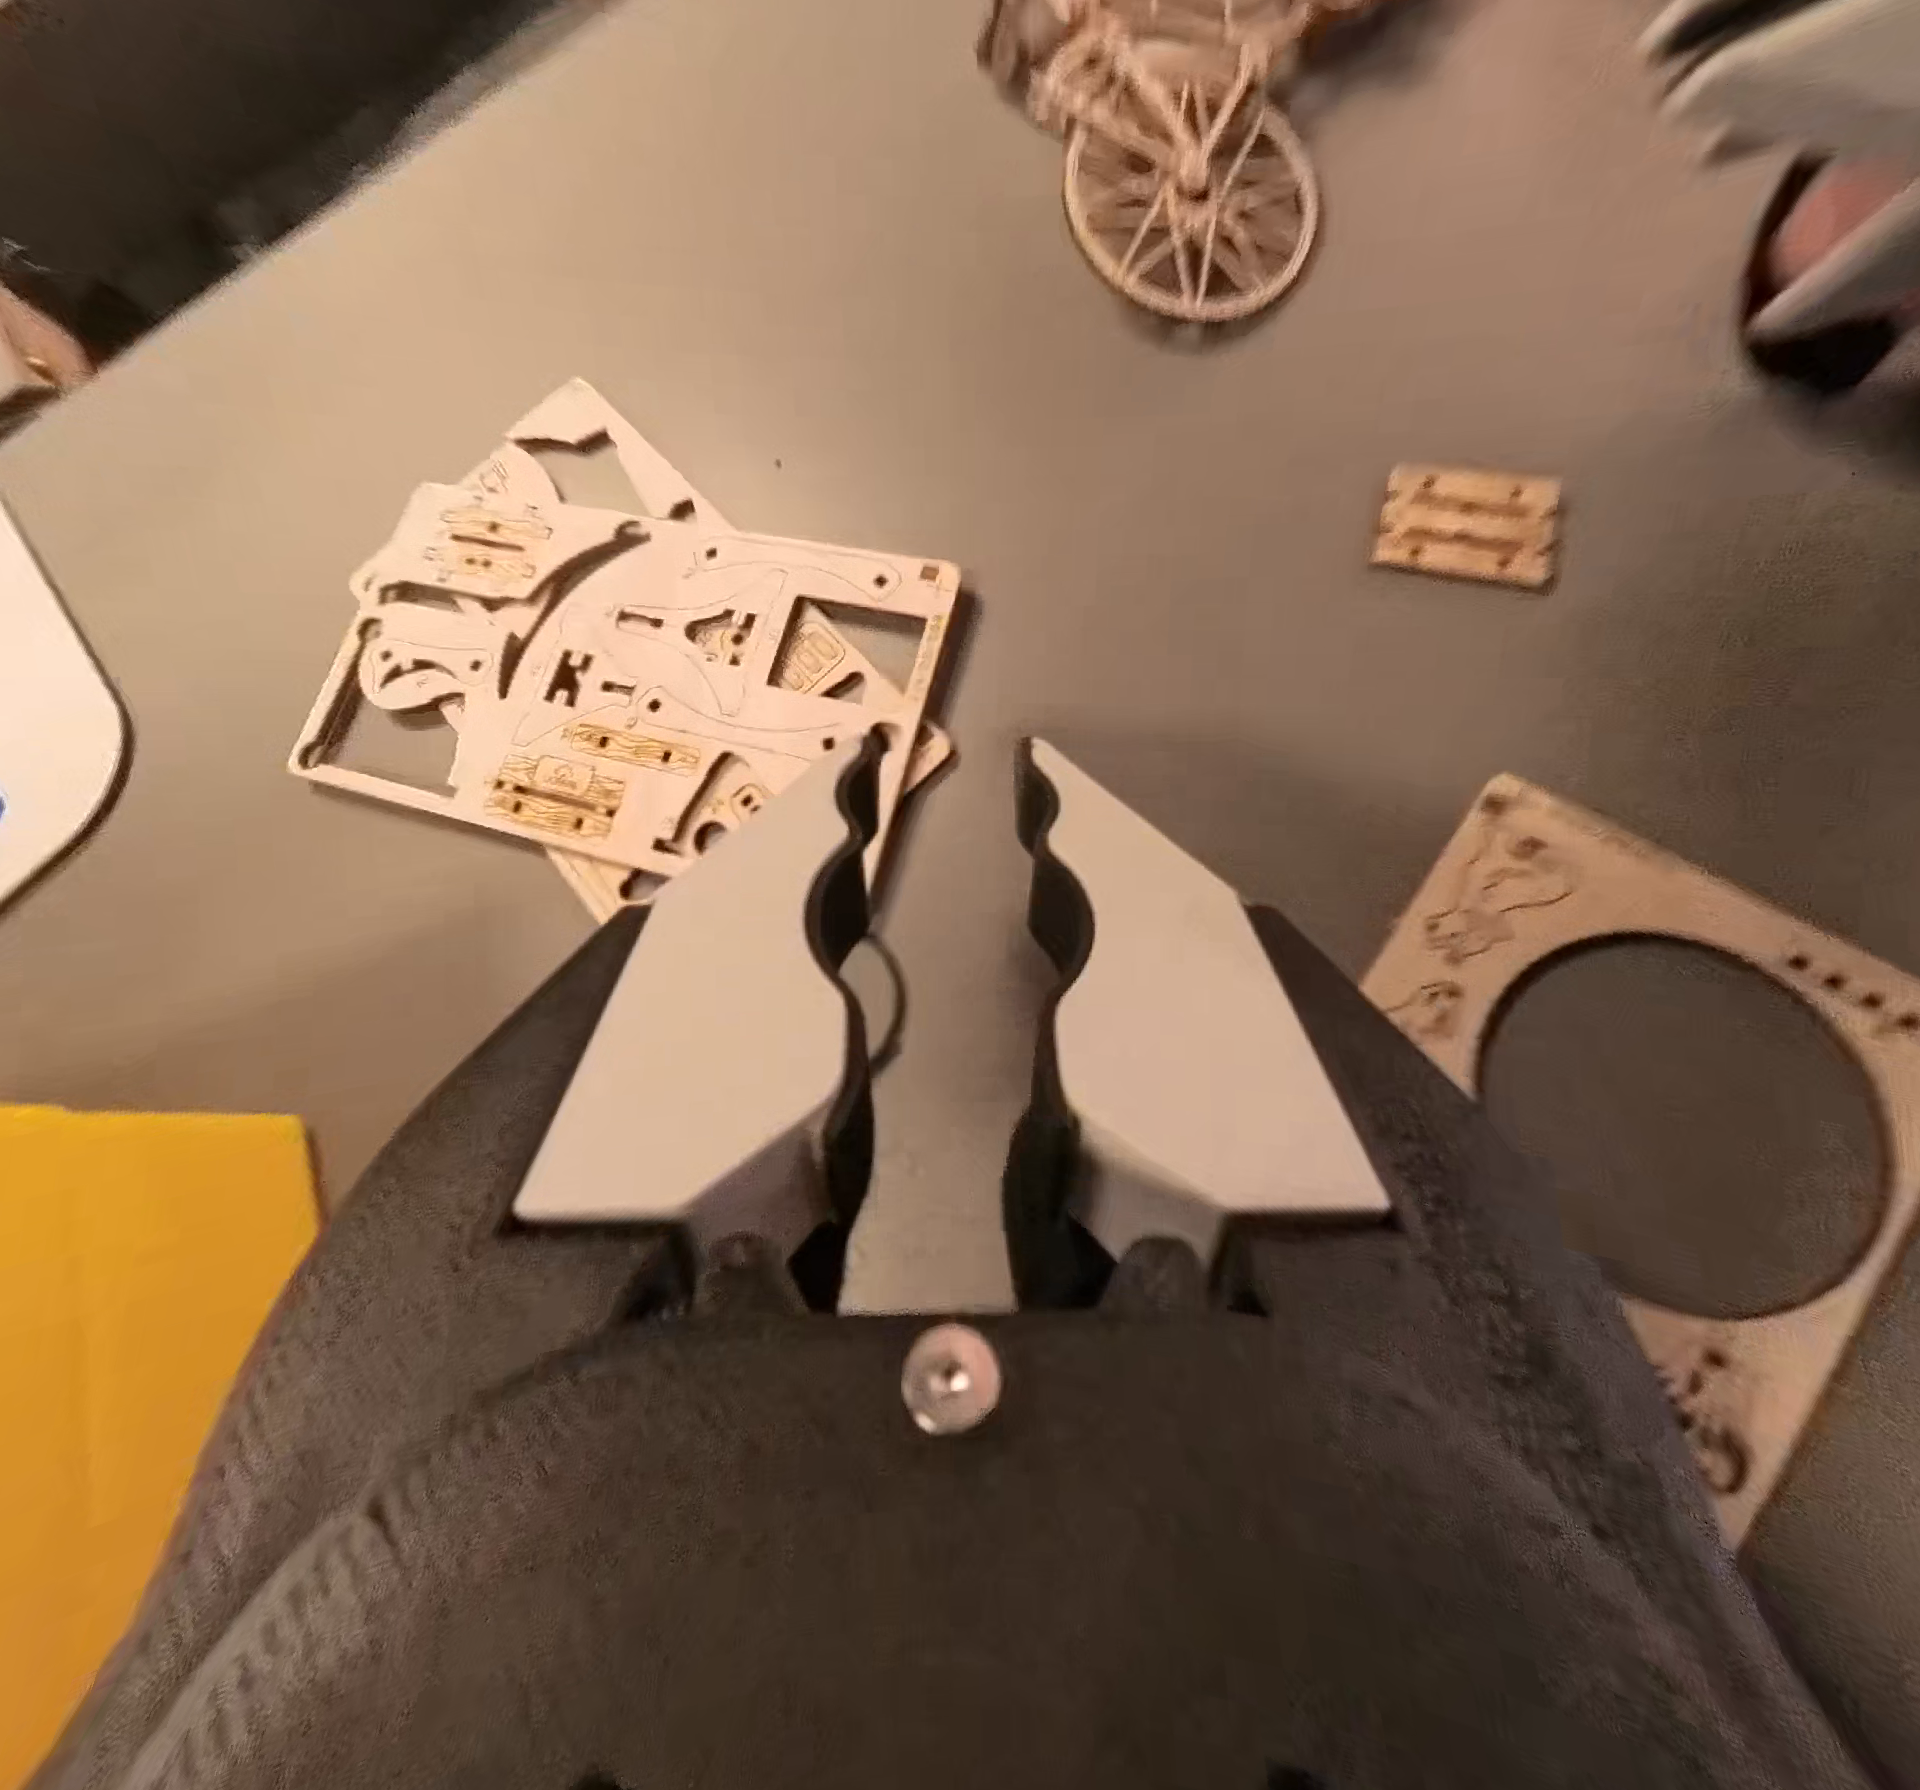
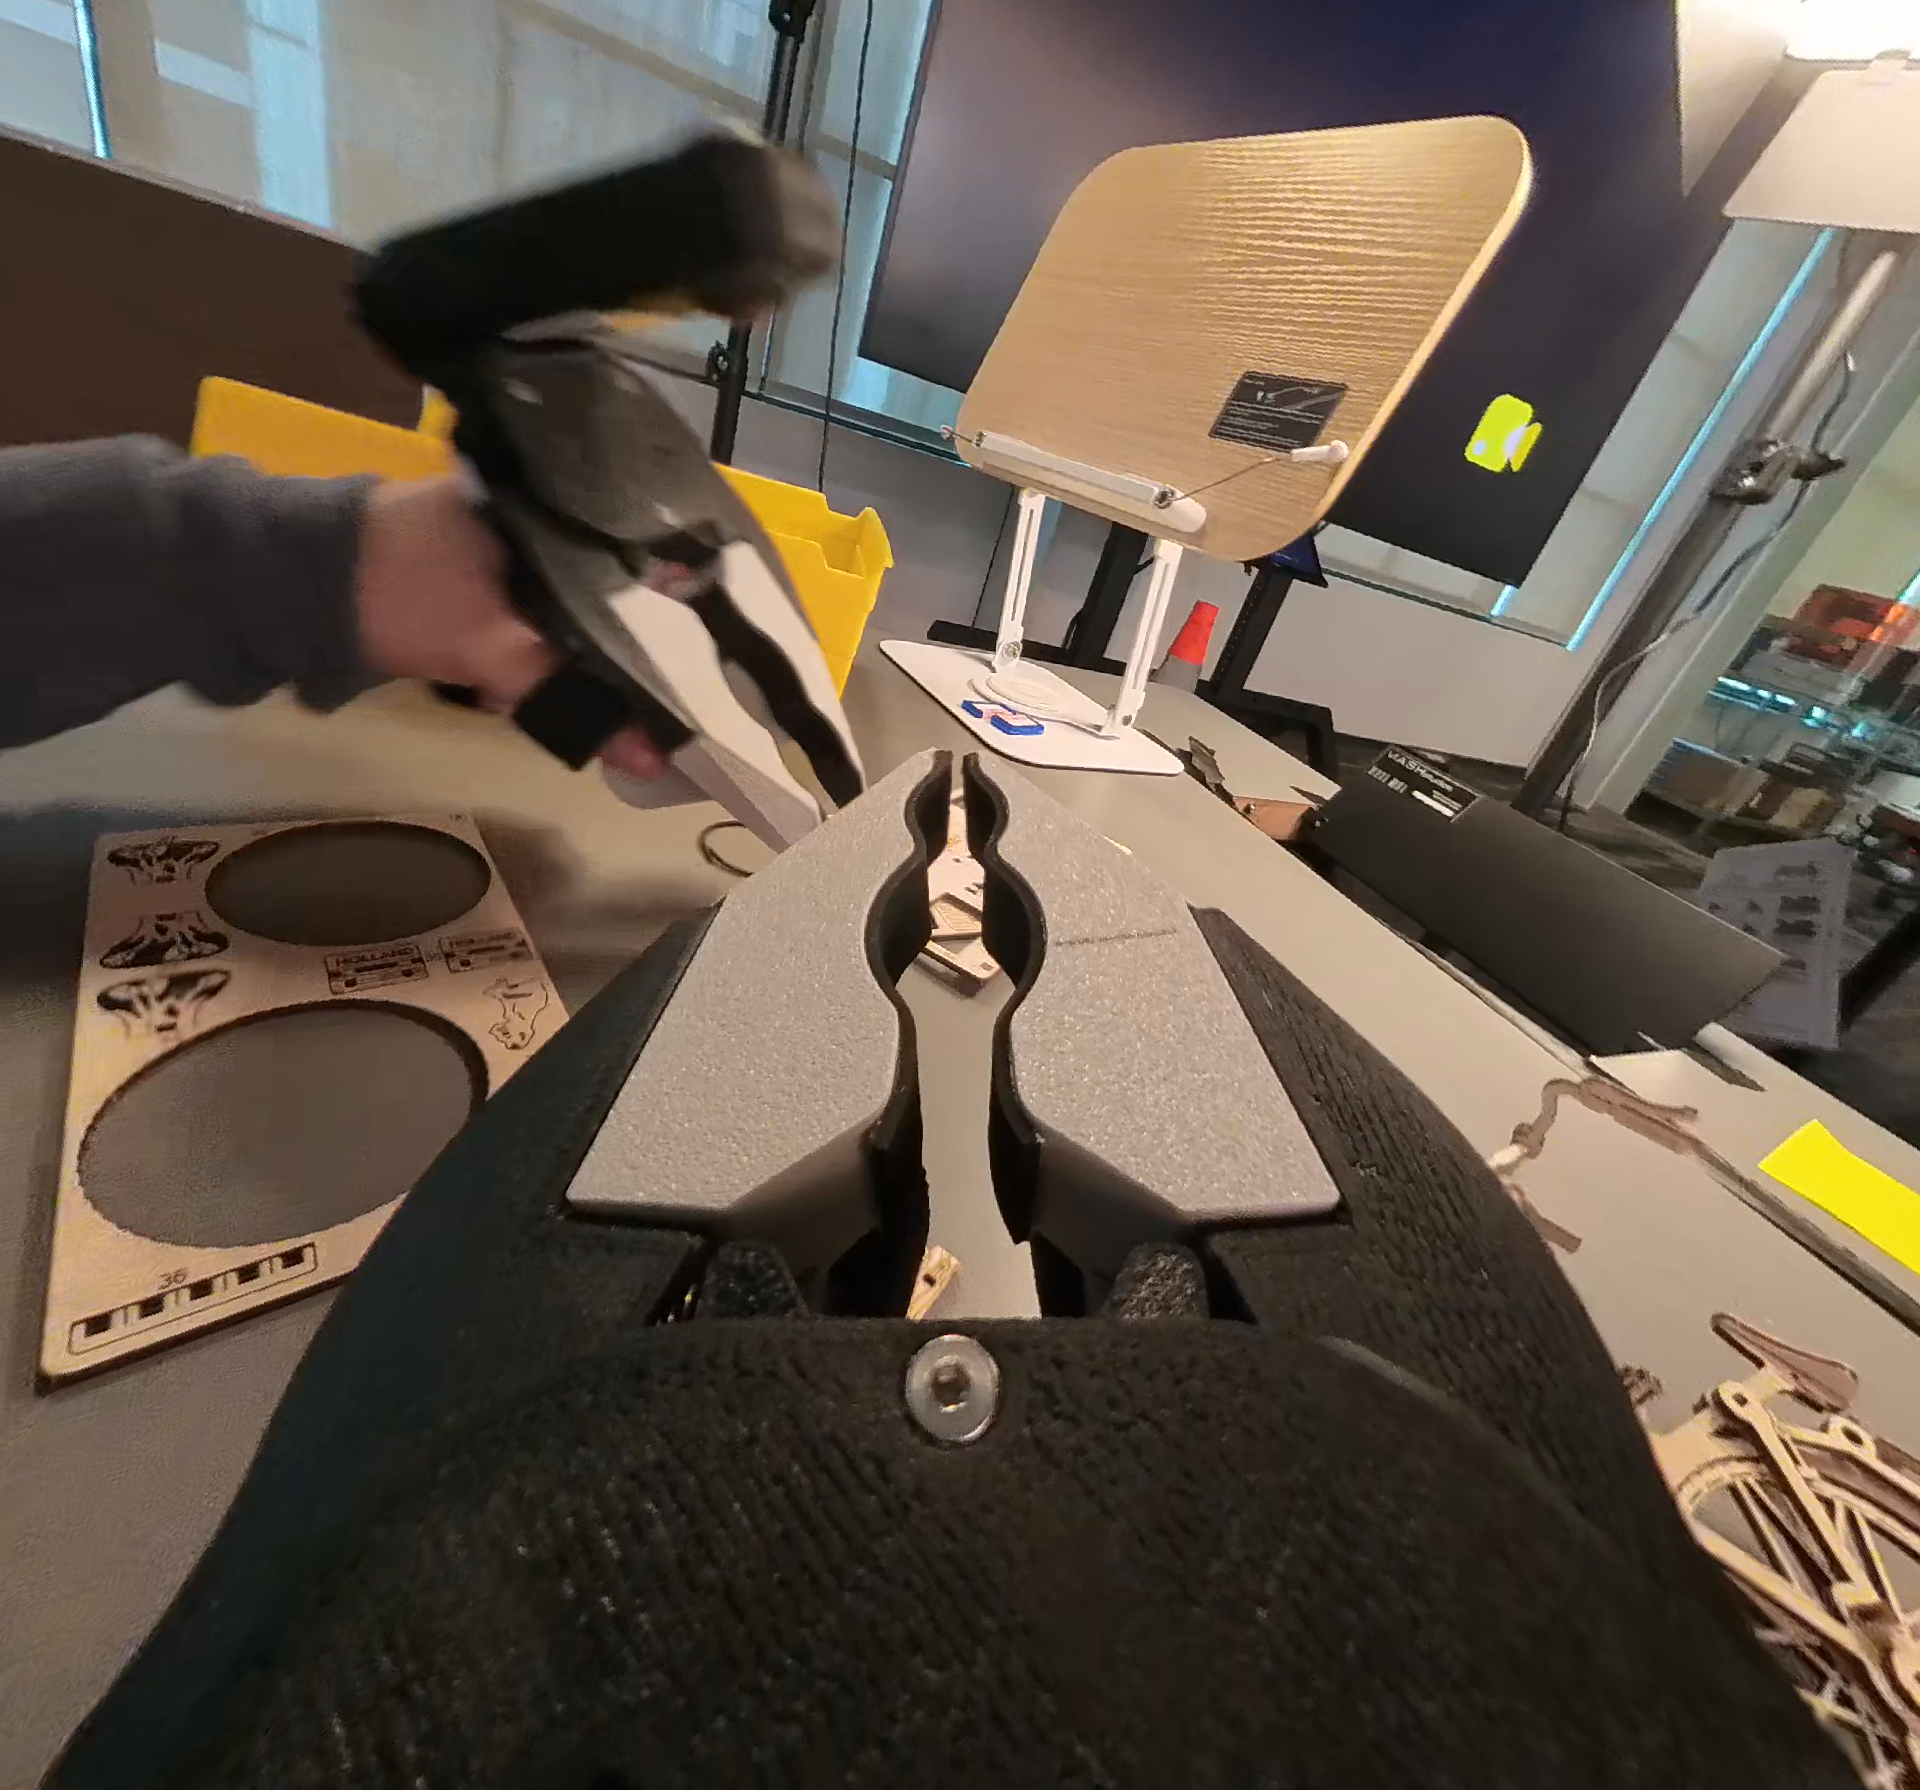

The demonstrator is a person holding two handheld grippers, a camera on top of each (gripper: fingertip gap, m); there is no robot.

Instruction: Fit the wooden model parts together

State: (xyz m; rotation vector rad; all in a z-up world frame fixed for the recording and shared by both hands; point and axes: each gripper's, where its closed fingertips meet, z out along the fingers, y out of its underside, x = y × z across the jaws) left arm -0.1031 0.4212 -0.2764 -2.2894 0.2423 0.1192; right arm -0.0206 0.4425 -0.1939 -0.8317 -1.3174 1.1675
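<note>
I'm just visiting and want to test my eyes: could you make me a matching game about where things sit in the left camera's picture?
Things:
1. bicycle model
2. small wooden tag
3. board with round cutouts
4. yellow bin

Places:
A. bottom-left corner
B. farthest away, near the top edge
C. close by, right of the left gripper and its jaws
D. lying alone, right of the stacked part sheets

Pairs: 1-B, 2-D, 3-C, 4-A.
</note>
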